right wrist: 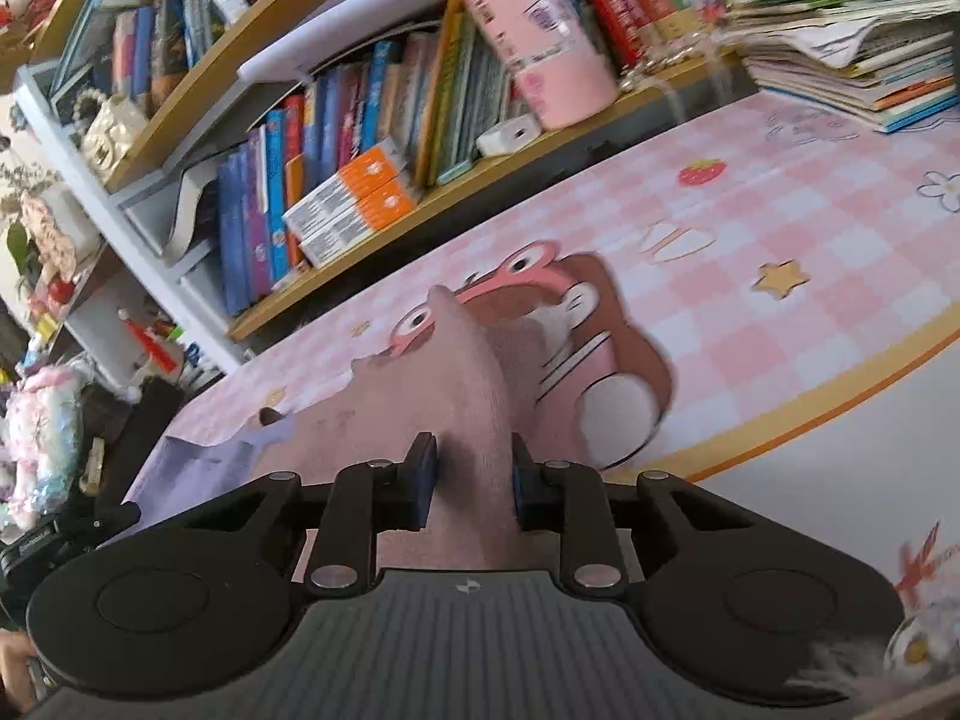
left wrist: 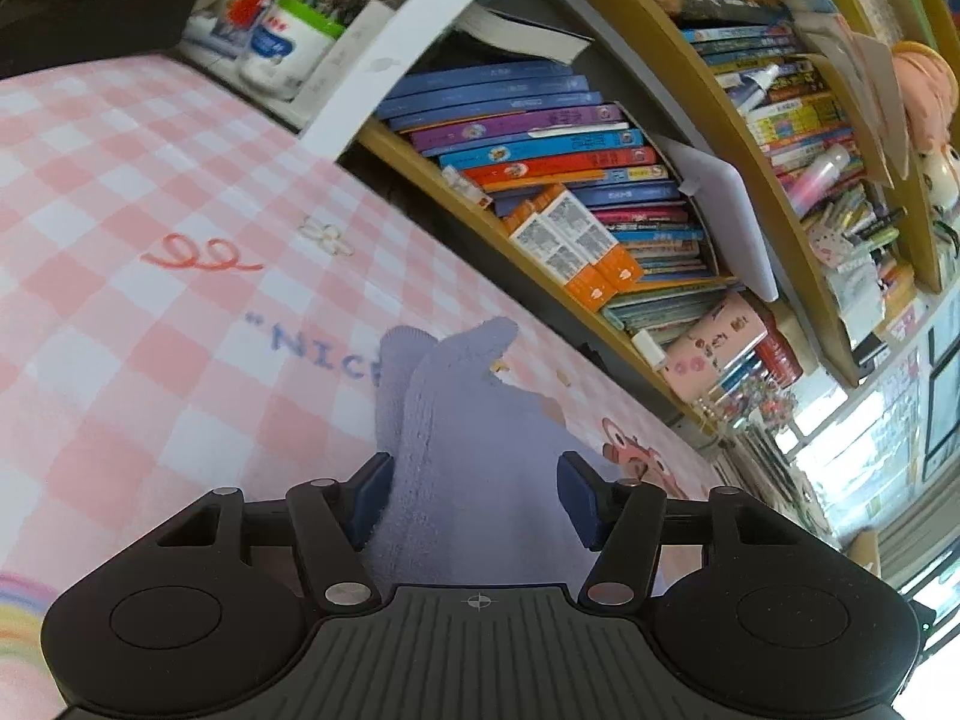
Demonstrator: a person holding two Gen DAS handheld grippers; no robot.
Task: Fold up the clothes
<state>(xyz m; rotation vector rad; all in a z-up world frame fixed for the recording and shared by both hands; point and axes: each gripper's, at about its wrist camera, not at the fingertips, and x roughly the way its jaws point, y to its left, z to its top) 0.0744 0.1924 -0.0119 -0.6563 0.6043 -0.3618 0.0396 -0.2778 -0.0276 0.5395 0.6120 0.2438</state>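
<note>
The left tongs (left wrist: 474, 495) stand apart, with a fold of the lavender fleece cloth (left wrist: 474, 420) rising between the two blue pads; the left pad (left wrist: 372, 495) touches the cloth, but the right pad is clear of it, so this is not a firm clamp. The right tongs (right wrist: 474, 483) are much closer together and pinch a raised ridge of the pink garment (right wrist: 468, 396), which stands up from the tabletop (right wrist: 810, 252) in a peak. In the right wrist view the lavender cloth (right wrist: 198, 462) lies just left of the pink part, and they seem to be joined, perhaps two sides of one piece of clothing, but I cannot tell this for sure. The clothing lies on the pink checked mat with a cartoon animal, near the bookshelf (left wrist: 600, 252) at the far side. In my judgement the step in hand is a lift of an edge with both tongs, either to bring it over for a fold or to spread the piece flat; the pictures fit both. The next move, I think, calls for the left tongs to come together on the fleece, and for both tongs to travel level so the soft cloth does not slip or bunch.
</note>
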